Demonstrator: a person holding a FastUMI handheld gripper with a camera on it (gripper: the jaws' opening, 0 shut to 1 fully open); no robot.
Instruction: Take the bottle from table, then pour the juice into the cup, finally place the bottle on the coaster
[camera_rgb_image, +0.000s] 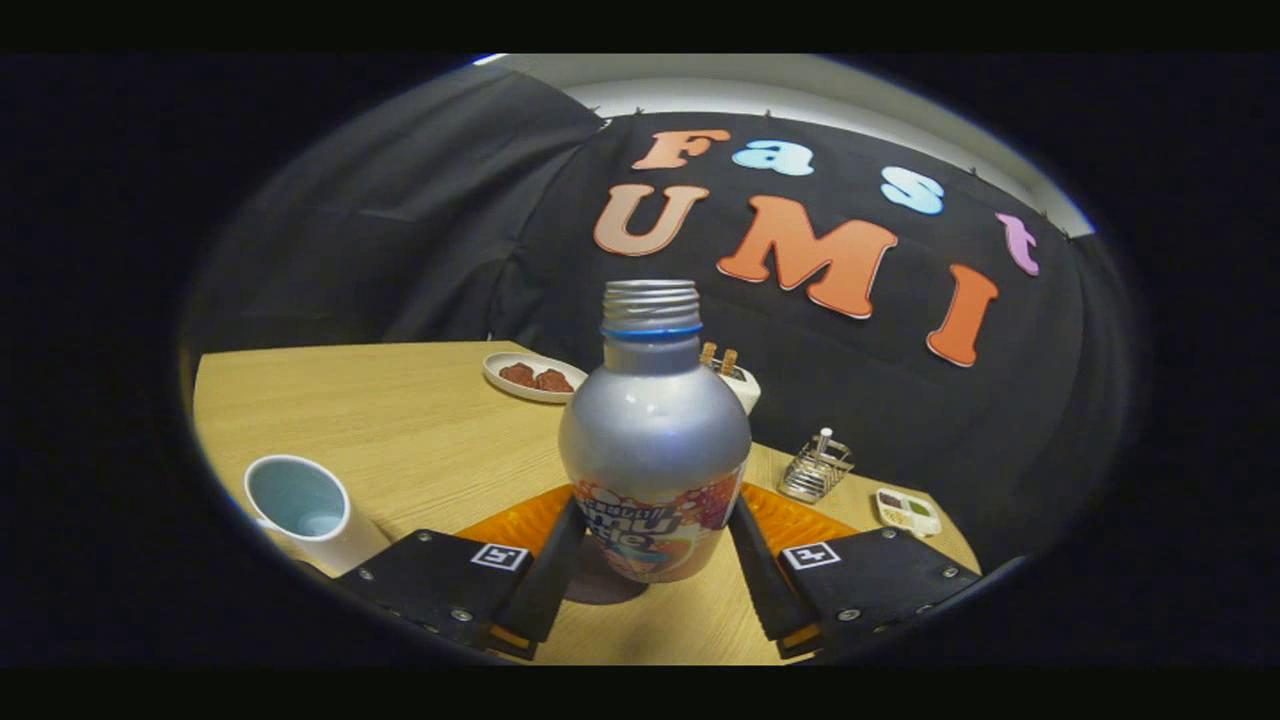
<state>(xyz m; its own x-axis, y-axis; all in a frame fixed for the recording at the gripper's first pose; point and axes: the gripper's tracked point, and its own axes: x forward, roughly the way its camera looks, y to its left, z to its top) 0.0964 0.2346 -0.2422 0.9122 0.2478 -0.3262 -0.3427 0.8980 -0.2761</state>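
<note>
A silver bottle (652, 440) with a colourful label and an uncapped threaded neck stands upright between my fingers. My gripper (655, 545) is shut on its lower body, one finger pressing on each side. The base hangs slightly over the wooden table (400, 410), and a dark shadow lies under it. An orange coaster (800, 522) lies on the table just behind the bottle and shows on both sides of it. A white cup (300, 505) with a pale blue inside stands to the left of the left finger, and I cannot make out any liquid in it.
Beyond the bottle sits a white plate (530, 377) with brown food. Behind the bottle's shoulder is a white holder (738, 385) with sticks. To the right are a wire rack (815, 468) and a small snack tray (908, 510) near the table's edge.
</note>
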